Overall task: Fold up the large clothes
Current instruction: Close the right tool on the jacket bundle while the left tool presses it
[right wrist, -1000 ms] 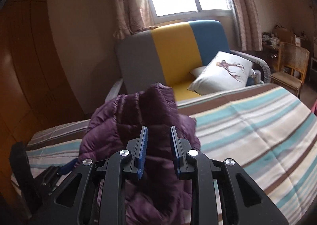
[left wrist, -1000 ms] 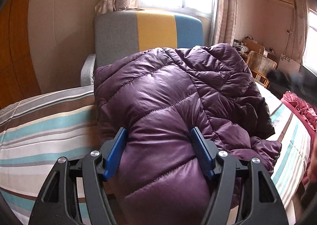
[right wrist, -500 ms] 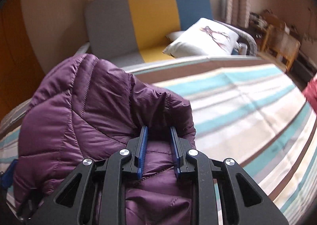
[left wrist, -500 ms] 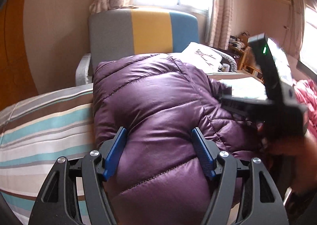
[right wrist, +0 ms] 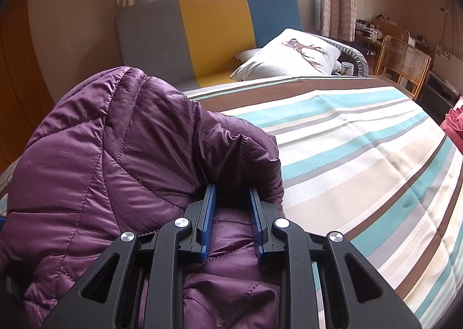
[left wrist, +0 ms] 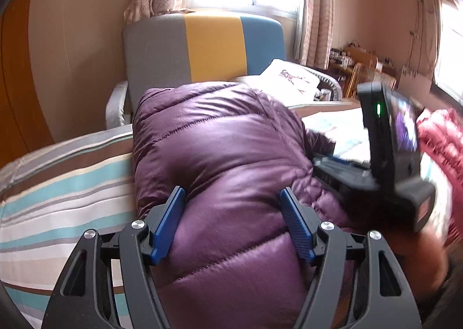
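Left wrist: left tool pinching thick purple jacket fold; right tool pinching jacket bunch on striped bed.

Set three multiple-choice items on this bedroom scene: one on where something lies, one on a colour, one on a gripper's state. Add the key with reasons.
1. The purple quilted down jacket lies on:
A. the striped bedspread
B. the wicker chair
C. the floor

2. The middle panel of the sofa backrest is:
A. red
B. yellow
C. green

3. The right gripper is:
A. wide open over bare bedding
B. out of sight
C. shut on jacket fabric

Key: 1 A, stripes surround the jacket; 2 B, yellow sits between grey and blue; 3 C, purple fabric fills the narrow gap between its jaws.
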Action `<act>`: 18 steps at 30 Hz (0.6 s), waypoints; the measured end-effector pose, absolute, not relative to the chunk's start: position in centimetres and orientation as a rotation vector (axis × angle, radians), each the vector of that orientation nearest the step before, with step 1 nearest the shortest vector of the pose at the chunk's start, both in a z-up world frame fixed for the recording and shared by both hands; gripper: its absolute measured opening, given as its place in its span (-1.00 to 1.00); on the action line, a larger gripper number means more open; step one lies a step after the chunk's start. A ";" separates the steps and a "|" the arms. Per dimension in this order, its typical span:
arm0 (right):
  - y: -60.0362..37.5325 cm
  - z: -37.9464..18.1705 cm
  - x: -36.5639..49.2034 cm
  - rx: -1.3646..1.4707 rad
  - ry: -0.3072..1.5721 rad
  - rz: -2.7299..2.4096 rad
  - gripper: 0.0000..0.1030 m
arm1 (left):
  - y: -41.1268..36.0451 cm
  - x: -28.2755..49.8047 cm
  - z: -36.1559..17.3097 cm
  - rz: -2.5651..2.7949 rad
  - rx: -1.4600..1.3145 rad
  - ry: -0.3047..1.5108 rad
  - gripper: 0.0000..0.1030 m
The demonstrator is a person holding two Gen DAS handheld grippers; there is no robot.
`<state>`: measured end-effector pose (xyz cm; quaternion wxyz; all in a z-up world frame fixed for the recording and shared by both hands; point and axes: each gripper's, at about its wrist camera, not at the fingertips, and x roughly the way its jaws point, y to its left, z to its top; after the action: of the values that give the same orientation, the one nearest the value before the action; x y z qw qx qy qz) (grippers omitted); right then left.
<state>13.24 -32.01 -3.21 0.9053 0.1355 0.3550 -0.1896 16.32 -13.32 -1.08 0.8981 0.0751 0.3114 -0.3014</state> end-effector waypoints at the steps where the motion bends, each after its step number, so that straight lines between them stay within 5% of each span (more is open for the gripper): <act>1: -32.0 -3.3 13.1 0.284 0.732 -0.389 -0.56 | -13.1 16.8 -0.8 -0.621 0.133 0.657 0.30; 10: -32.6 -3.4 13.3 0.296 0.730 -0.382 -0.56 | -15.2 24.8 1.0 -0.446 0.095 0.794 0.16; 18: -33.4 -3.9 13.6 0.320 0.731 -0.365 -0.56 | -17.9 29.3 -2.6 -0.366 0.219 0.859 0.44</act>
<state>13.57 -33.38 -3.87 0.9054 0.1547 0.3537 -0.1768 29.29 -17.91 -2.59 0.8873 0.1053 0.4131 -0.1759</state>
